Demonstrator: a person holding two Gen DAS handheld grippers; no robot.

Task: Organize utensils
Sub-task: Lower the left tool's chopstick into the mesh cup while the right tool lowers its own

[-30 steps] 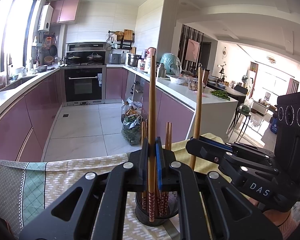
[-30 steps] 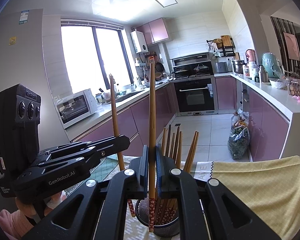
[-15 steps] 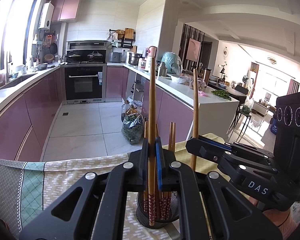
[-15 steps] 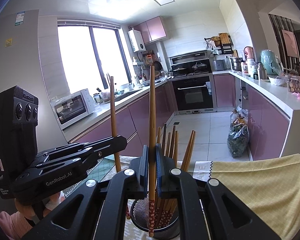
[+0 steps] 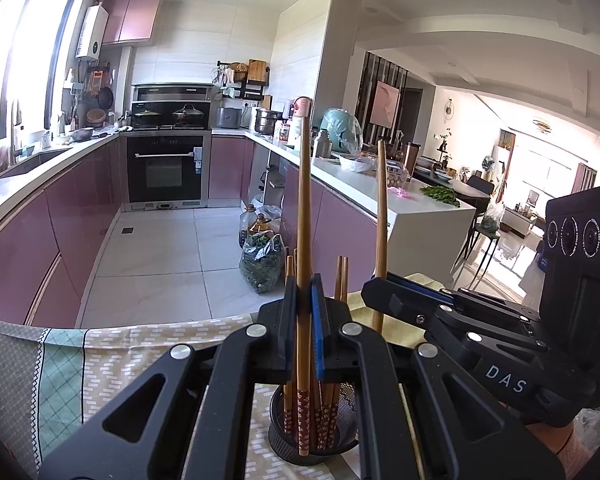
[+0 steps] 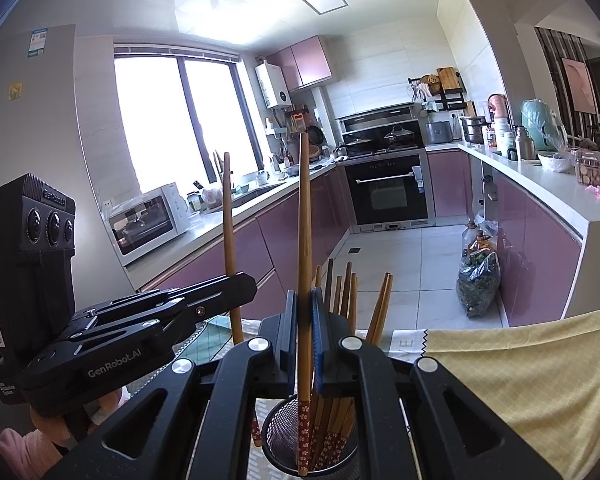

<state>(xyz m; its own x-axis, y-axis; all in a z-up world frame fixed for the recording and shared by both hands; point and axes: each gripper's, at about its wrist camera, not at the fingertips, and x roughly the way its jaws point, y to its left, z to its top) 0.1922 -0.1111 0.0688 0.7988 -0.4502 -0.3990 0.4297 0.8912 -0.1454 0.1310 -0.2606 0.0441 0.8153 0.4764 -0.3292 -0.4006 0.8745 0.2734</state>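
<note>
One chopstick is clamped upright in the shut fingers of the left gripper (image 5: 304, 320), another in those of the right gripper (image 6: 304, 320). Both are held over the mesh holder (image 6: 278, 432) of chopsticks near the tabletop's far edge. Next, judged: lowering, then release. A patterned cloth (image 5: 120, 352) covers the tabletop in a purple-cabinet kitchen.

Built-in oven (image 5: 165, 168) set in pink cabinets, pots (image 5: 168, 113) seen on the hob above it, microwave (image 6: 148, 220) placed left of it, bag of greens (image 5: 262, 262) left on the floor to its right.
</note>
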